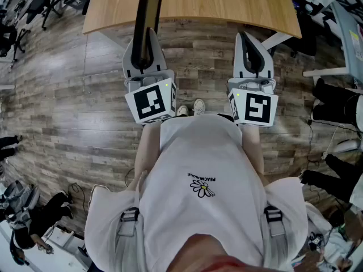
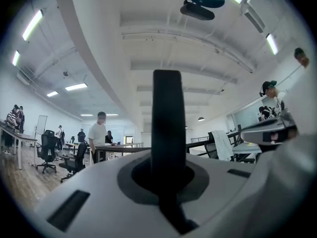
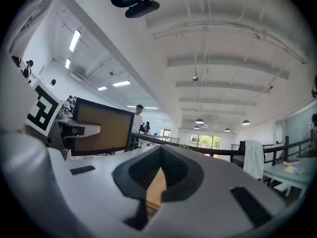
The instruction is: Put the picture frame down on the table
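Your left tongs [image 1: 146, 35] clamped on the picture frame [image 1: 148, 10], frame held upright and edge-on at the bench [image 1: 227, 1] near edge, your right tongs [image 1: 250, 38] together, empty, beside it.

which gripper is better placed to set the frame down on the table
Left. The left gripper is shut on the picture frame, held edge-on over the table's near edge. The right gripper holds nothing, with its jaws together.
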`<action>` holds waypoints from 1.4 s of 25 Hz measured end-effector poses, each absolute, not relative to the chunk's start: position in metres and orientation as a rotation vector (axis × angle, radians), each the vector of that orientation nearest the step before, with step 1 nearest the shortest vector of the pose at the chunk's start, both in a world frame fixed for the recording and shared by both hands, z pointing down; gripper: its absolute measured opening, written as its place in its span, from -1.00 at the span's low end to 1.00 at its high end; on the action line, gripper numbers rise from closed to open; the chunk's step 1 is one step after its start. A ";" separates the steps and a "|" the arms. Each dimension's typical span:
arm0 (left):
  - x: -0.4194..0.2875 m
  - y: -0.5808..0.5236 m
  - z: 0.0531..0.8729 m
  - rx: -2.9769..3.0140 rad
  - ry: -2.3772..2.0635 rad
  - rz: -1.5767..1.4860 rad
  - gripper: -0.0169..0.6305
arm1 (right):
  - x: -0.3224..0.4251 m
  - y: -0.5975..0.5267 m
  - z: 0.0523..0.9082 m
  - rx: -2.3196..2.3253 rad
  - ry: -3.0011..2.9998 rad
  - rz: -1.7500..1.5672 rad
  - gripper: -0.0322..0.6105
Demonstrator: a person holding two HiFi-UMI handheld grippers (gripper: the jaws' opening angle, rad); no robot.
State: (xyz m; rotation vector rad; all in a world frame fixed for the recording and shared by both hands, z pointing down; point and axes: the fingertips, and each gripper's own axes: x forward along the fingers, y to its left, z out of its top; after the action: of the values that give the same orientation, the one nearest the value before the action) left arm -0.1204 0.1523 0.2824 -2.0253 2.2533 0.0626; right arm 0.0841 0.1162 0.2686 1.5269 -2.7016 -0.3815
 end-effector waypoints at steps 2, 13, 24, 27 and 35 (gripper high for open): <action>-0.119 0.147 0.285 -2.028 2.255 0.056 -0.88 | 0.084 0.110 0.269 1.525 -2.709 -0.385 -0.89; -0.102 0.123 0.300 -2.055 2.267 -0.024 -0.88 | 0.120 0.079 0.286 1.616 -2.721 -0.256 -0.89; -0.109 0.122 0.304 -1.995 2.357 -0.030 -0.88 | 0.127 0.067 0.313 1.484 -2.792 -0.082 -0.89; -0.112 0.128 0.298 -1.949 2.372 -0.035 -0.88 | 0.128 0.063 0.325 1.450 -2.785 -0.053 -0.89; -0.127 0.118 0.297 -1.903 2.385 -0.027 -0.88 | 0.112 0.054 0.328 1.396 -2.838 0.003 -0.91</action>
State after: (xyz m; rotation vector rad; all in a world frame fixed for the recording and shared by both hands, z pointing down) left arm -0.1270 0.1183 0.2967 -1.9034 2.3855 -0.0272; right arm 0.1119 0.0536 0.3281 1.3961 -2.8381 0.0033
